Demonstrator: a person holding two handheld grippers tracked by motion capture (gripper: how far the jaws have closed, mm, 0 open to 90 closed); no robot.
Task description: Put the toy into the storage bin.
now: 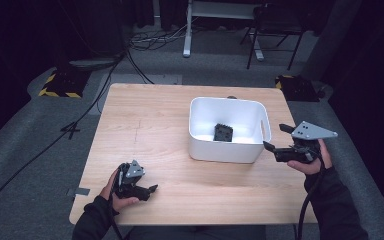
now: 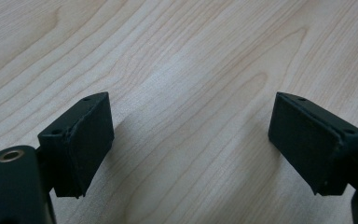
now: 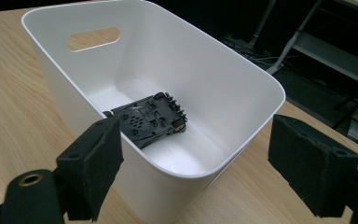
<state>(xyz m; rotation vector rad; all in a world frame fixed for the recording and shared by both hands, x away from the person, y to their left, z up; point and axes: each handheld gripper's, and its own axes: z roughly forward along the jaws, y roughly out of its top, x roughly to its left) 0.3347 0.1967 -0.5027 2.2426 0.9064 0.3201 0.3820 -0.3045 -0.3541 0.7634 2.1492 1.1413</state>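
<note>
Two grippers worked a wooden table (image 1: 145, 125) in the high view: the left gripper (image 1: 150, 190) rested low near the front edge, and the right gripper (image 1: 275, 137) hovered just beside the right end of a white bin (image 1: 228, 148). One black part (image 1: 223, 132) lay on the bin's floor.

Seen from the left gripper view, its jaws stood spread wide over bare wood, with nothing between them.

From the right gripper view, the right gripper (image 3: 193, 156) had its jaws apart and empty, the bin's near corner (image 3: 186, 172) showing between them, while the black part (image 3: 149, 119) lay flat inside the bin.

Judging from this, the part seemed already dropped in, and the right hand was at the release-and-clear step. The next move probably called for drawing the right gripper clear of the rim without knocking the bin.
</note>
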